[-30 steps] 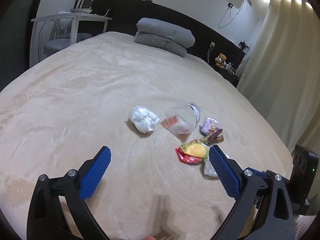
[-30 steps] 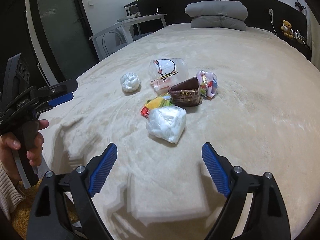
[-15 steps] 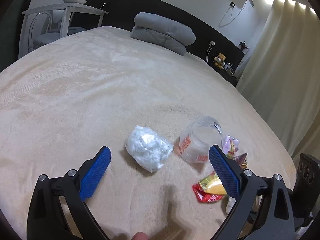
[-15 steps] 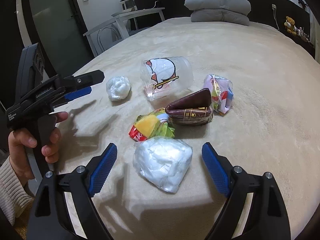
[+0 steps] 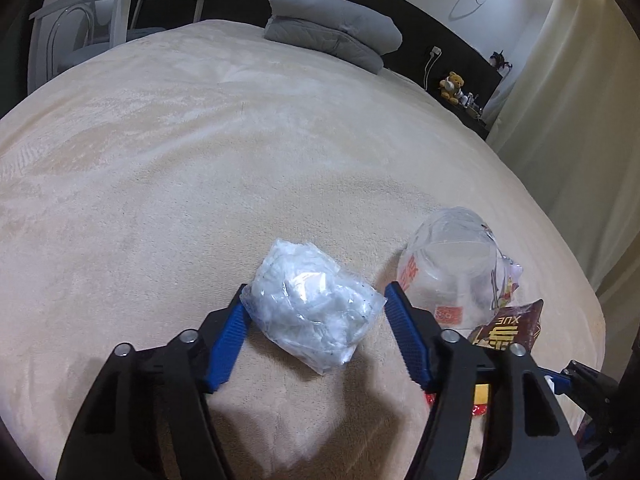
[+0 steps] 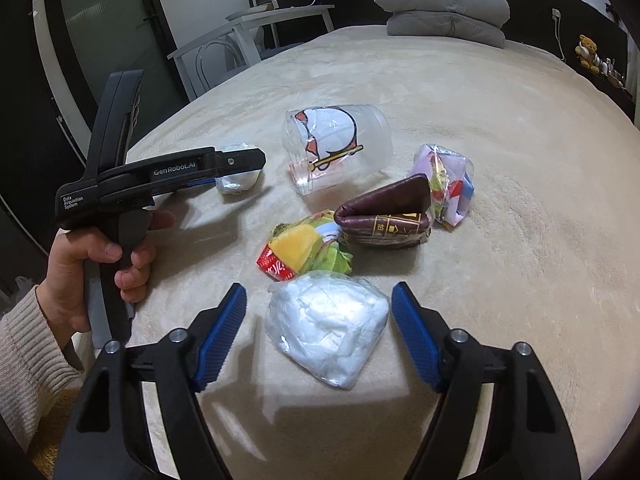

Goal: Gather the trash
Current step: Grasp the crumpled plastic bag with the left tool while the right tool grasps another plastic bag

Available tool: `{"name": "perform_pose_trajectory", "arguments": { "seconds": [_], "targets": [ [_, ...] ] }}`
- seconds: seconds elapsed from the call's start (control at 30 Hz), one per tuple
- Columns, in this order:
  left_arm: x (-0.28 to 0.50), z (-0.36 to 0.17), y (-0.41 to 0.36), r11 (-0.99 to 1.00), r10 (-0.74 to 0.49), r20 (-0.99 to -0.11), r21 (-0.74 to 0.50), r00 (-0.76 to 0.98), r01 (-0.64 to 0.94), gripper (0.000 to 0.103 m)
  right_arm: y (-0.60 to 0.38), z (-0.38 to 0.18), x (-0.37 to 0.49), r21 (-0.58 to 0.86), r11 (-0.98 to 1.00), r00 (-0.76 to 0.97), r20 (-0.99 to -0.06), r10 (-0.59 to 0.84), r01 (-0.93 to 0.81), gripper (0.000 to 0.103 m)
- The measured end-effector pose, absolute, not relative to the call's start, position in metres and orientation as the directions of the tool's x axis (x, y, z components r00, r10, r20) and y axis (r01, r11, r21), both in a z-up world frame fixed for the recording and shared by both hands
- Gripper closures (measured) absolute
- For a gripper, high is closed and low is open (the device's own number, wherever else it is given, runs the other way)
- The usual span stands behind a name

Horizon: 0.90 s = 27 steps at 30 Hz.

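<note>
Grasp step: left gripper (image 5: 314,326) pinches bag (image 5: 312,304); right gripper (image 6: 318,334) closing around wad (image 6: 326,330), gaps remain; next, lift.

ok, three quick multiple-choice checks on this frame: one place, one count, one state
1. The grey blanket lies:
A on the chair
B at the bed's far end
C on the floor
2. White bags on the bed:
A one
B four
C two
3. The clear cup is:
A lying on its side
B upright
C crushed flat

B: it sits folded against the dark headboard.
C: one lies near the camera, and another lies left of the cup.
A: its printed wall rests on the bedcover.
</note>
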<state>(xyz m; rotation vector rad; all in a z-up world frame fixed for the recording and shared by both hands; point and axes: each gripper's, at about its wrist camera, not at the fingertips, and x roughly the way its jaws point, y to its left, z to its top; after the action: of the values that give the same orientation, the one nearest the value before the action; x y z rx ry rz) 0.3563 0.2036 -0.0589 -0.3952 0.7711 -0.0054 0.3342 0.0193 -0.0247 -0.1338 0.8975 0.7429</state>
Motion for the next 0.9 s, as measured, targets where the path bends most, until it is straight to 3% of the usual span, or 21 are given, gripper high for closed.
{"name": "perform_pose_trajectory", "arguments": {
  "seconds": [0.03, 0.13, 0.37, 0.9],
  "targets": [
    [0.357, -0.059, 0.204, 0.926, -0.143, -0.682, -0.347, 0.718, -0.146, 0.048, 0.019, -0.025, 0.335, 0.187, 0.748, 0.397, -0.752, 0.526, -0.636, 0.047],
    [0.355, -0.058, 0.201, 0.933, -0.125, -0.678, -0.328, 0.724, -0.146, 0.05, 0.015, -0.025, 0.334, 0.182, 0.751, 0.405, -0.75, 0.524, -0.634, 0.05],
    [0.349, -0.05, 0.192, 0.95, -0.102, -0.665, -0.286, 0.74, -0.126, 0.052, 0.014, -0.021, 0.33, 0.175, 0.748, 0.418, -0.738, 0.53, -0.64, 0.051],
    [0.311, -0.023, 0.177, 0.934, -0.126, -0.607, -0.34, 0.785, -0.112, 0.052, -0.01, -0.004, 0.311, 0.184, 0.764, 0.464, -0.699, 0.544, -0.619, 0.051]
  ]
}}
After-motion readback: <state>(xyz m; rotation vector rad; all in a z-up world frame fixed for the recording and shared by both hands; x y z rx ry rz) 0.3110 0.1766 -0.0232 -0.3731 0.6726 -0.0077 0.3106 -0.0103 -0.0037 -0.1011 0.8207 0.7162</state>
